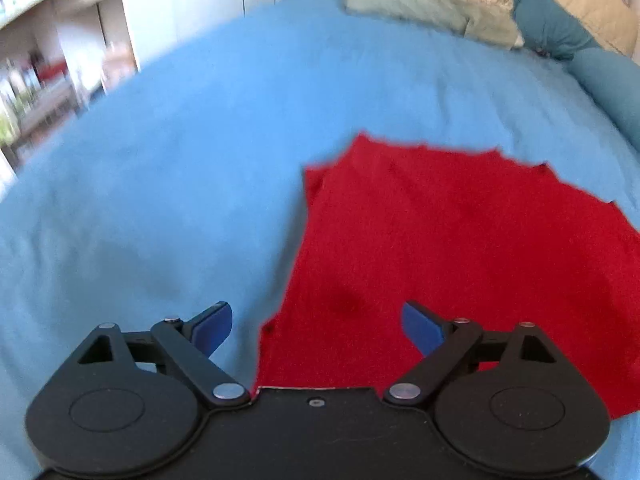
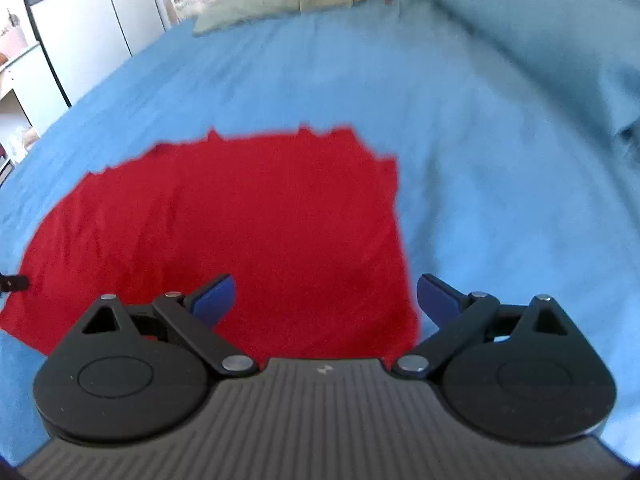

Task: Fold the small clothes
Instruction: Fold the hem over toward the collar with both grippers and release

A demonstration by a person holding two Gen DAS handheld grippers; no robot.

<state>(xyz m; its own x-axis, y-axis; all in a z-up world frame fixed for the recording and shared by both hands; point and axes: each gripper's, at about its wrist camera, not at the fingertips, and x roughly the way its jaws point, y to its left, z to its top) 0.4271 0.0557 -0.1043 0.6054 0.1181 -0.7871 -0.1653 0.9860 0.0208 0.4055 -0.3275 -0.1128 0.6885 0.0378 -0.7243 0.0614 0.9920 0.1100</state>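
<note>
While both grippers hover with fingers apart, a red garment (image 1: 460, 248) lies flat on the blue bed (image 1: 180, 160).
Left gripper (image 1: 316, 326) sits over the garment's near-left edge, holding nothing; its blue fingers (image 1: 214, 326) are spread wide. Right gripper (image 2: 326, 300) is over the garment's near-right edge, fingers also spread, empty. Garment looks partly folded, layered edges at the far side. Pillows (image 2: 280, 0) at the bed's far end. Shelves (image 1: 48, 60) off left, blurred.

I am in a home bedroom: a blue bedsheet (image 1: 200, 140) fills my view, pillows (image 2: 256, 4) at twelve o'clock, shelves (image 1: 36, 60) at ten.
</note>
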